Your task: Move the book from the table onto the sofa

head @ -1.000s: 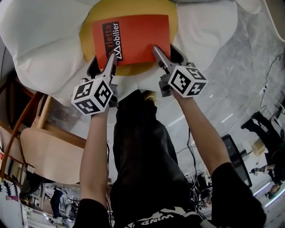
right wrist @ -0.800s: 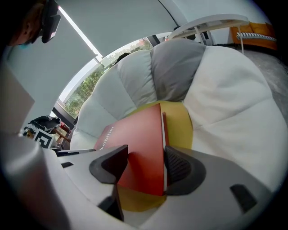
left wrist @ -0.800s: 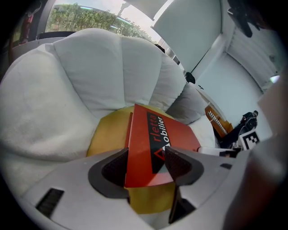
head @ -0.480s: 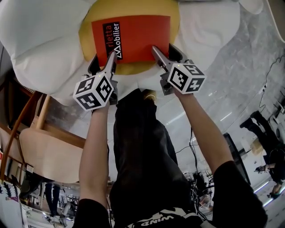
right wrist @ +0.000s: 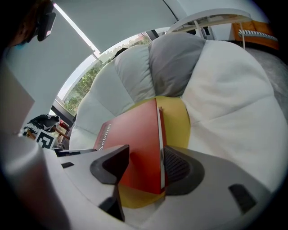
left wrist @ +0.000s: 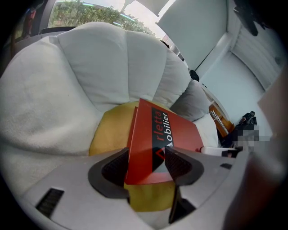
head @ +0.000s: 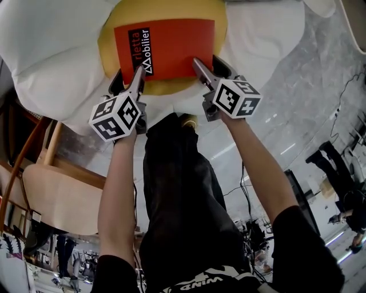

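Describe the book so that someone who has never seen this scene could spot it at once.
Find the big, puffy white sofa; a round yellow cushion lies in its seat. The book lies on that cushion. It is the only flat, sharp-cornered thing among soft padding: a red-orange cover with a black strip of lettering along one side.

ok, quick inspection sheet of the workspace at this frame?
surface: white sofa, yellow cushion on its seat
job's things: red book rests on the yellow cushion
clutter: grey cushion at the sofa back; nothing else seen
grippers: left gripper and right gripper each have fingers apart around the book's near edge, apparently not clamping
cables: black cables on the floor by the person's right arm
surroundings: marble floor, wooden chair at left
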Demonstrator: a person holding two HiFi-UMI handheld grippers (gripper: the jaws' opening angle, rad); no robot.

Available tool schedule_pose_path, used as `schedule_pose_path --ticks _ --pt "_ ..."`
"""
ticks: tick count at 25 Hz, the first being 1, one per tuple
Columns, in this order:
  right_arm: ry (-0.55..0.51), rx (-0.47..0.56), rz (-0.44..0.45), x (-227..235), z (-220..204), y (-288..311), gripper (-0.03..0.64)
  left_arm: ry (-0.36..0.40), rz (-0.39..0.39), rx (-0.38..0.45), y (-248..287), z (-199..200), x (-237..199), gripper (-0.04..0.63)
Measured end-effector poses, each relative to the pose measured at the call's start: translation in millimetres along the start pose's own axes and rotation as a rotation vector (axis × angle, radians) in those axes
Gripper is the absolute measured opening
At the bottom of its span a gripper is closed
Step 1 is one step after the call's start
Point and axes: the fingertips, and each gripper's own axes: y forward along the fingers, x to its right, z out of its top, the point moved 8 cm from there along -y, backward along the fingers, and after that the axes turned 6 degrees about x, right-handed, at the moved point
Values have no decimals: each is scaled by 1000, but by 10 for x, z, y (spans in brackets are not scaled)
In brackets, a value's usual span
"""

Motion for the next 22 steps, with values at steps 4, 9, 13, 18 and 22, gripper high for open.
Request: schedule_pose_path --ticks 4,9,13,18,22 --pt "-7 3 -9 53 13 -55 233 -5 30 15 -62 8 -71 264" --pt "-9 -6 -32 75 30 -150 233 -11 41 16 -144 31 -67 264" --pt "0 -11 -44 -5 57 -297 218 2 50 6 -259 68 11 230" --pt "-7 -35 -46 -158 75 -480 127 -3 33 -3 -398 139 193 153" --pt "-16 -55 -34 -365 113 -602 32 -27 -16 -32 -513 165 381 61"
